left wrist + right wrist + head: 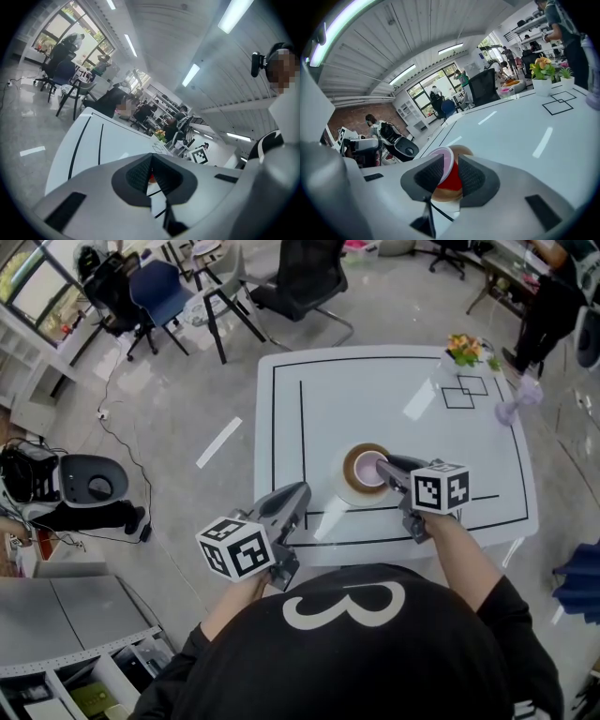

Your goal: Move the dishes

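A red cup with a pink inside (367, 468) stands in a brown dish (354, 457) on a white plate (339, 488), near the front of the white table (394, 399). My right gripper (384, 465) reaches in from the right and is shut on the cup's rim. In the right gripper view the pink rim and red wall of the cup (452, 180) sit between the pads, with the brown dish (463, 151) behind. My left gripper (302, 491) hovers at the table's front left edge, shut and holding nothing; its pads (140, 173) meet at the tip.
A small flower pot (464, 350) stands at the table's far right, beside a drawn square. A pale purple glass (514, 409) sits near the right edge. Chairs (300, 282) stand behind the table, and a person (548, 306) at the far right.
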A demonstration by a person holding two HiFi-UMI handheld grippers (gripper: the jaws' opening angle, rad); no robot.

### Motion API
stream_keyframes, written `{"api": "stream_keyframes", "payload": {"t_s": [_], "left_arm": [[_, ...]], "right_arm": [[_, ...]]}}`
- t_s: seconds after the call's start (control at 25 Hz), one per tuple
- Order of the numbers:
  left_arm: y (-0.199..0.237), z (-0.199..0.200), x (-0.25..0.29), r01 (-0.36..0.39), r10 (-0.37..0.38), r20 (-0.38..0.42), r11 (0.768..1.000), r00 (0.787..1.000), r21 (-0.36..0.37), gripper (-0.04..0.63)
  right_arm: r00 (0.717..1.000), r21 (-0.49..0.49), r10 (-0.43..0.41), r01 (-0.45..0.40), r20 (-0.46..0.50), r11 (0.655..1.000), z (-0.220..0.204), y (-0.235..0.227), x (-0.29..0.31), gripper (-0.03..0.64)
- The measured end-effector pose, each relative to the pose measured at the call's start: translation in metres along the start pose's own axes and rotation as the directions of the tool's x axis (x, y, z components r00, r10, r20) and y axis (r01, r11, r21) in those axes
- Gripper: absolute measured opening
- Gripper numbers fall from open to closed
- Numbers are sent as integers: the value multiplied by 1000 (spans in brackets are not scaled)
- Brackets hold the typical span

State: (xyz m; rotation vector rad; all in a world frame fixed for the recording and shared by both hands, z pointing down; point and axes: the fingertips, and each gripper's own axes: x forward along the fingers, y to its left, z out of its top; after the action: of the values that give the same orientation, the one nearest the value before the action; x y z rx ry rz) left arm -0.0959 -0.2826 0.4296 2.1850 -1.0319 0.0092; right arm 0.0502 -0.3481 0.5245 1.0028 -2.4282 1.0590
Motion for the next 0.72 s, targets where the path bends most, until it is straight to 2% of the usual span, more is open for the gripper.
{"api": "stream_keyframes", "payload": {"t_s": [0.2,0.44,0.72], "left_arm": [[1,2,3,8,-8,1,1000,1000,-7,2],[3,4,7,9,-9,-2,1000,1000,-8,2],[5,3,11,10,-10,-5,1000,1000,-9,2]], "right_arm": [[1000,-25,-27,26,-16,999,0,-3,1,44],[1000,-16,-17,17,-11,1000,1,-3,-2,43],[999,-34,1,0,33,999,21,3,-12,41]]}}
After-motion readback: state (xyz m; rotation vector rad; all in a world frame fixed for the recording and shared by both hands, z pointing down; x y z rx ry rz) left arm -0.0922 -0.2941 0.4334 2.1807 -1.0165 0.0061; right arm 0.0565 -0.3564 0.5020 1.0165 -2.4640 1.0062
